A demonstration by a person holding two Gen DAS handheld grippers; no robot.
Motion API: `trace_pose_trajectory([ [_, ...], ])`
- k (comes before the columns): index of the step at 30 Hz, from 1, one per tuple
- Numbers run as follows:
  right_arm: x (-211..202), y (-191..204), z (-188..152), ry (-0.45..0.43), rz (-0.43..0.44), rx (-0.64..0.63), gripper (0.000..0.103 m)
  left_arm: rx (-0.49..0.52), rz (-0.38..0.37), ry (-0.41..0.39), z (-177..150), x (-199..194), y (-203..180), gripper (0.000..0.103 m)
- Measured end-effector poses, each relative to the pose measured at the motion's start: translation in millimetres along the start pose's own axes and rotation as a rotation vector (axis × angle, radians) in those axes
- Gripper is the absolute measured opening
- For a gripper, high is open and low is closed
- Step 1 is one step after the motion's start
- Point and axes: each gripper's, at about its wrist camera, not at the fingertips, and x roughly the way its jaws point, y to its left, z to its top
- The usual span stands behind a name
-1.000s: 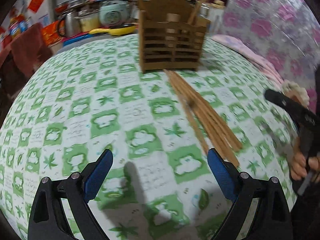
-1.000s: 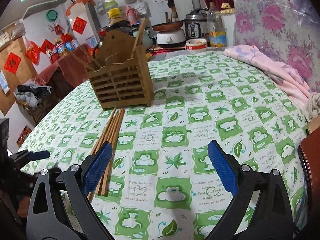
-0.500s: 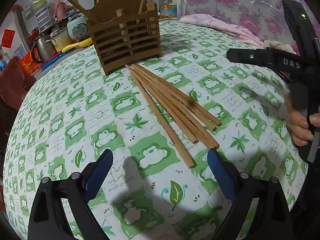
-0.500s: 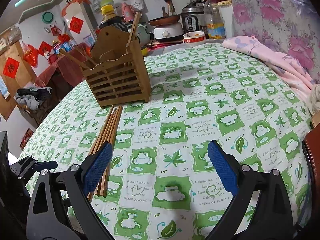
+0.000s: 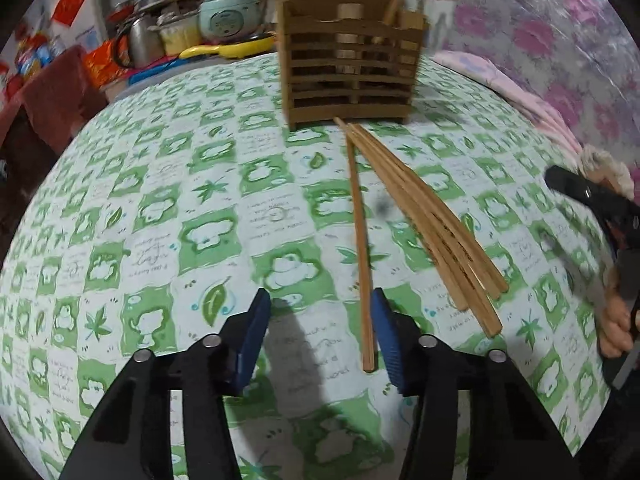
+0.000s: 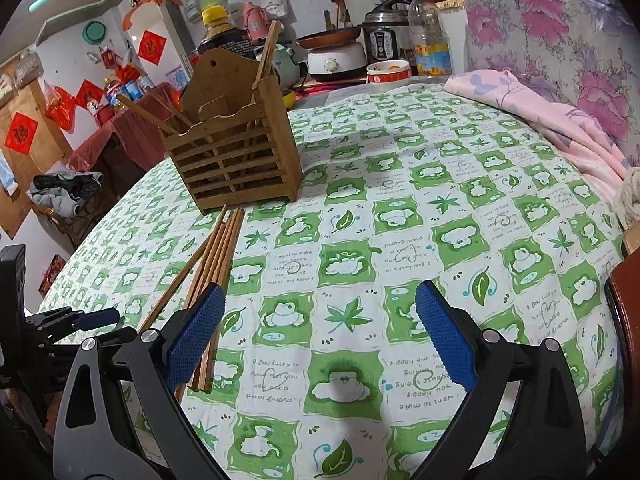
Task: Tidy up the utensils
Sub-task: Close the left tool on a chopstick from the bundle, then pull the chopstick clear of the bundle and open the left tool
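A slatted wooden utensil holder [image 5: 349, 60] stands on the green-and-white tablecloth [image 5: 160, 216] with a few sticks in it; it also shows in the right wrist view [image 6: 236, 152]. Several wooden chopsticks [image 5: 432, 224] lie fanned in front of it, and they show in the right wrist view [image 6: 216, 256]. One single chopstick [image 5: 360, 248] lies apart, its near end between the fingers of my left gripper [image 5: 320, 332], which is open and narrowed around it without touching. My right gripper [image 6: 320, 340] is wide open and empty over bare cloth, right of the chopsticks.
A pink blanket [image 6: 540, 116] lies along the table's far right edge. Appliances, a bowl [image 6: 388, 72] and bottles crowd the counter behind the table. A red-brown chair edge [image 6: 624, 320] sits at the right. The right gripper shows at the right edge of the left wrist view [image 5: 600, 208].
My left gripper has swung to line up along one chopstick and its fingers have narrowed around its near end. The right gripper has barely moved.
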Motion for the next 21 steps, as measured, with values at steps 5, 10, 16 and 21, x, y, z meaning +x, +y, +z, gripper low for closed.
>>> trace_pose_trajectory([
  [5,0,0,0,0.000,0.000,0.001,0.093,0.117,0.000,0.004,-8,1,-24,0.029],
  [10,0,1,0,0.000,-0.003,-0.003,0.093,0.098,0.012,-0.008,-9,-1,-20,0.006],
  [16,1,5,-2,0.006,-0.001,-0.029,0.093,-0.047,0.072,-0.050,-8,-10,14,0.006],
  [21,4,14,-4,0.026,0.012,-0.072,0.093,-0.138,0.048,0.003,-8,-4,37,0.007],
])
